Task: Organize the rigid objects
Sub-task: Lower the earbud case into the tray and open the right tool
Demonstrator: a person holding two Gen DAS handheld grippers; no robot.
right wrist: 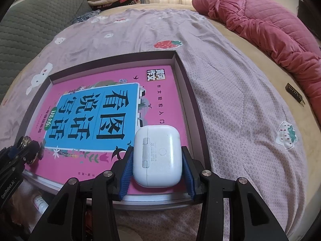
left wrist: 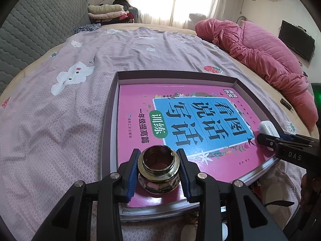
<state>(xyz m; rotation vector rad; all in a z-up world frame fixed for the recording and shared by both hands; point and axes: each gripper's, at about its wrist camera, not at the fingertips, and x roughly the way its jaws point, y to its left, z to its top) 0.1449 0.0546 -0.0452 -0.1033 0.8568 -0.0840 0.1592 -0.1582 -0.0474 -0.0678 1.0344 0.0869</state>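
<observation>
Between the left gripper [left wrist: 158,172] fingers, clamped, sits the brass fitting [left wrist: 158,170], axis upright, over the pink book [left wrist: 200,120]; right gripper [right wrist: 157,168] grips the earbud case [right wrist: 157,156], both over the tray [left wrist: 109,120].

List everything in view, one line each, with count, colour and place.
brass fitting: 1, brass, between left fingers over the book.
earbud case: 1, white, between right fingers over the book.
book: 1, pink and blue, in the tray.
tray: 1, dark, on the bedsheet.
bedsheet: 1, lilac, printed.
quilt: 1, pink, far right.
left hand-held gripper: 1, black, blue pads.
right hand-held gripper: 1, same.
</observation>
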